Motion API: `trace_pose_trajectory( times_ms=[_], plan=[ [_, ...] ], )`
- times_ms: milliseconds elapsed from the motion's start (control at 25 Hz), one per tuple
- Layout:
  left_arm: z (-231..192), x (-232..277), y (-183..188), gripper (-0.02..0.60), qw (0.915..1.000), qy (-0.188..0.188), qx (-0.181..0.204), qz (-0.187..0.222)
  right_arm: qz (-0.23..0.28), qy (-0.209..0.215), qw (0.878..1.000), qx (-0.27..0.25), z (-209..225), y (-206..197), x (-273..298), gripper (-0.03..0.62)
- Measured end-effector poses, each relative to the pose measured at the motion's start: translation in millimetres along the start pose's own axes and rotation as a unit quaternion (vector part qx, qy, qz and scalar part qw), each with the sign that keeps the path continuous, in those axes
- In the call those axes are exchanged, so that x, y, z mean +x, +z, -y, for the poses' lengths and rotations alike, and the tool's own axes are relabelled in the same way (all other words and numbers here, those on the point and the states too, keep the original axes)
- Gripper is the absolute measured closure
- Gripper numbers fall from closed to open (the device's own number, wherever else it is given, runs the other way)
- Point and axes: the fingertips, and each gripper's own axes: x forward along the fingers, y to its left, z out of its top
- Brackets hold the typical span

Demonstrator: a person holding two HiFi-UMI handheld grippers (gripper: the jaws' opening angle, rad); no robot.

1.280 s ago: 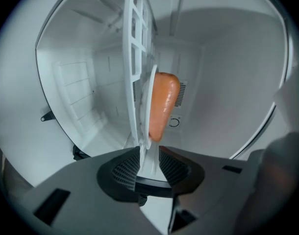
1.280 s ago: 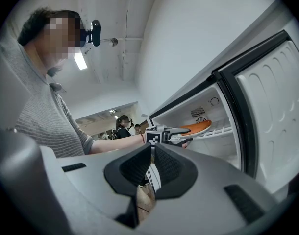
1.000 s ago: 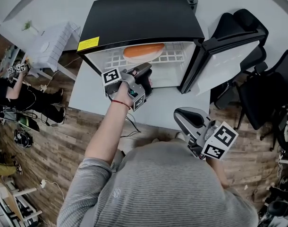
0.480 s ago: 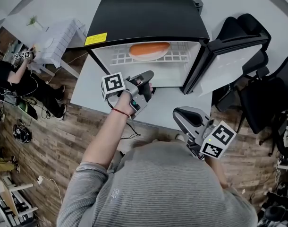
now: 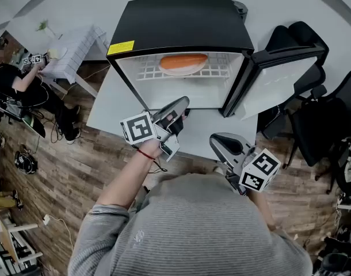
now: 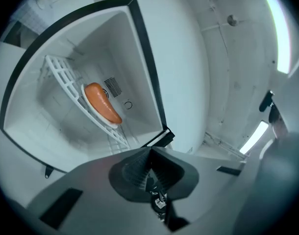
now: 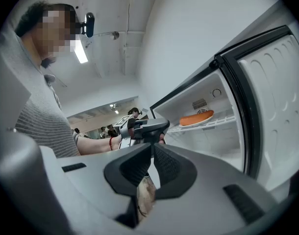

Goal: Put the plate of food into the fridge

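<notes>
The black mini fridge [image 5: 181, 22] stands open on a white table. Its door [image 5: 279, 76] is swung out to the right. A white plate with an orange piece of food [image 5: 183, 63] rests on the wire shelf [image 6: 66, 82] inside. It also shows in both gripper views: the plate [image 6: 103, 103] from the left, the plate [image 7: 196, 117] from the right. My left gripper [image 5: 184, 102] hovers in front of the fridge opening, clear of the plate, shut and empty [image 6: 149, 153]. My right gripper [image 5: 213, 141] is held low near my body, shut with nothing in it [image 7: 152, 148].
The white table [image 5: 115, 99] carries the fridge and ends just before my body. Black office chairs [image 5: 331, 108] crowd the right side beyond the open door. Another person [image 5: 14, 91] works at a white desk at far left. Wood floor lies below.
My left gripper has drawn back from the fridge opening toward me and turned. The plate stays on the shelf. The right gripper has barely moved.
</notes>
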Motion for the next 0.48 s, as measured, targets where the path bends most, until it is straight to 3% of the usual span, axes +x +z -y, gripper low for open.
trace_pose_trajectory(
  times_ms=[160, 480],
  plan=[
    [14.8, -9.3, -12.8, 0.571, 0.9918, -0.009, 0.126, -0.019, 0.001, -0.001, 1.000, -0.002, -0.8, -4.3, 0.4, 0.577],
    [40.1, -24.4, -57.5, 0.571, 0.9734, -0.023, 0.216, -0.072, 0.002, 0.000, 1.000, -0.008, -7.2, -6.7, 2.1, 0.578]
  ],
)
